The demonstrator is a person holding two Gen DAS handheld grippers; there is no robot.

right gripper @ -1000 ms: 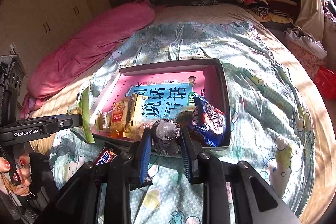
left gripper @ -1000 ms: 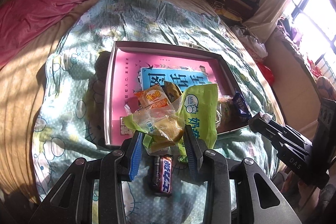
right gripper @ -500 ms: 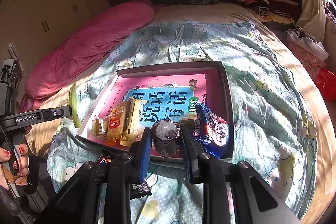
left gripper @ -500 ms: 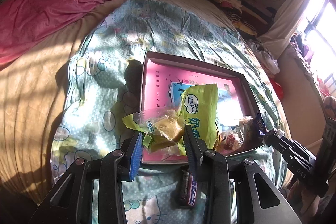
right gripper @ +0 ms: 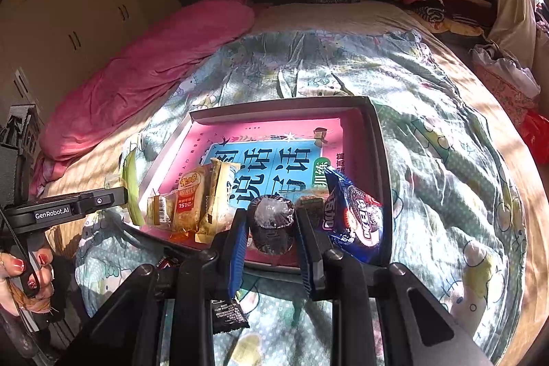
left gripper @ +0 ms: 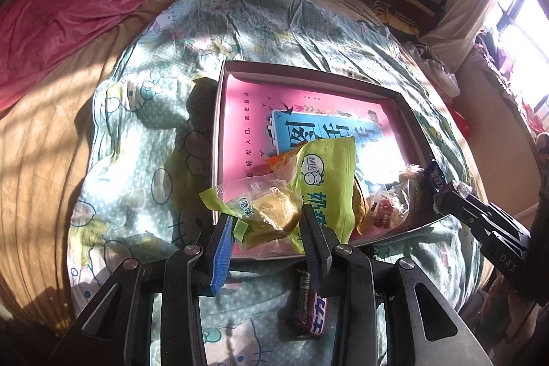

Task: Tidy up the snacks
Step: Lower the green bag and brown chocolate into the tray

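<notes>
Green "Milk" packet (left gripper: 326,180) shifted leftward over tray (left gripper: 219,139); "GenRobot.AI" on left gripper (right gripper: 118,196).

"Milk" inside a white cow-face badge on the yellow-green plastic snack packet (left gripper: 326,184). "GenRobot.AI" in white on the black left gripper (right gripper: 127,180). "DAS" on the black right gripper (left gripper: 442,198). "151亿" on the orange-and-clear wrapped cake packet (right gripper: 187,198). Large Chinese characters on the blue-and-pink book cover (right gripper: 274,160).

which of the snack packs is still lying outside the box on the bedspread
The dark chocolate bar, lying on the bedspread just short of the box; the other packs are in the box or gripped.
</notes>
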